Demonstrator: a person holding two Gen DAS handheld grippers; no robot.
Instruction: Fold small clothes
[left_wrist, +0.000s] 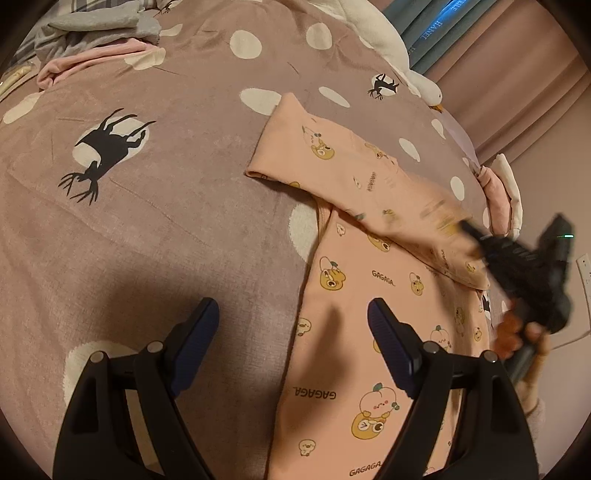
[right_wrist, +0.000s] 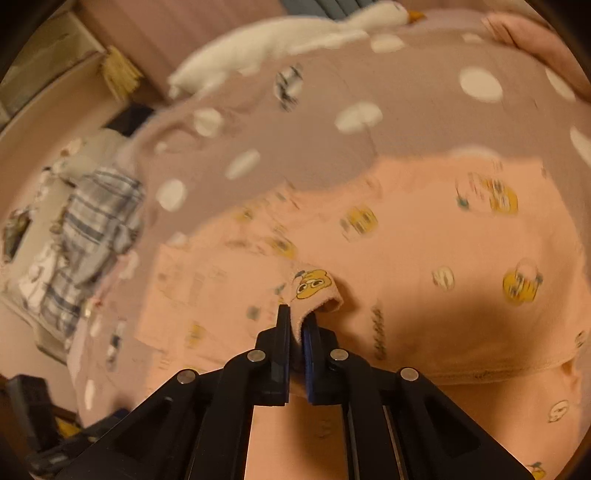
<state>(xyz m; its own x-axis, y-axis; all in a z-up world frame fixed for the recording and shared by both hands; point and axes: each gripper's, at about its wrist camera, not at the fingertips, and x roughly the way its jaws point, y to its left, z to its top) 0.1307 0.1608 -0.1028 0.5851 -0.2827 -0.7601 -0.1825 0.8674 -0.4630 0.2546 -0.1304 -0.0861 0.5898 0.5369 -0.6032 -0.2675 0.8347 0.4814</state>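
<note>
Right wrist: pink garment (right_wrist: 406, 236) hem pinched in right gripper (right_wrist: 297, 321).

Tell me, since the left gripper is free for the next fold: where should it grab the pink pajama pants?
Probably the long left edge of the pink pajama pants, coming from the bedspread side. That edge lies flat and exposed right between the open left gripper fingers.

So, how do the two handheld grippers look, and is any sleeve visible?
Both the left gripper and the right gripper have black plastic linkage arms with silver pivot pins and dark blue ribbed pads. The right one's body shows a small green light. No sleeve can be told.
</note>
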